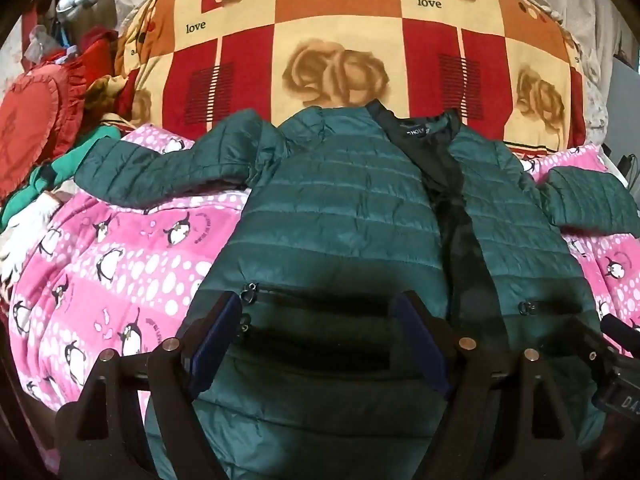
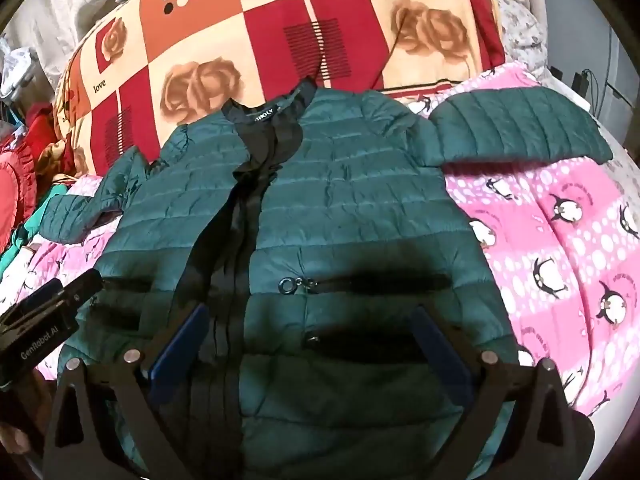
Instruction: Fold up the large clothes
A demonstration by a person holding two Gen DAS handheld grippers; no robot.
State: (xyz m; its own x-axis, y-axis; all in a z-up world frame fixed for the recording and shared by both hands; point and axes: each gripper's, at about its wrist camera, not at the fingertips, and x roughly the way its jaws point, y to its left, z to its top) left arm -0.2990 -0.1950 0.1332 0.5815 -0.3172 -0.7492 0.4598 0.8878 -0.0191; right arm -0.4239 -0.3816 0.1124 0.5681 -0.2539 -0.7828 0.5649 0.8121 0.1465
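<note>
A dark green quilted puffer jacket (image 1: 340,216) lies front up on the pink penguin blanket (image 1: 120,272), unzipped, black lining showing down the middle, both sleeves spread outward. It also shows in the right wrist view (image 2: 360,208). My left gripper (image 1: 320,312) is open and empty, hovering over the jacket's lower left panel near a zip pocket (image 1: 312,300). My right gripper (image 2: 312,324) is open and empty over the lower right panel by its zip pocket (image 2: 360,280). The left gripper's body (image 2: 48,320) shows at the right wrist view's left edge.
A red, orange and cream rose-patterned quilt (image 1: 340,40) lies rolled behind the jacket's collar. A red frilled cushion (image 1: 36,120) and a pile of red, green and white clothes (image 1: 48,184) sit at the left. Cables and plugs (image 2: 584,80) hang at the far right.
</note>
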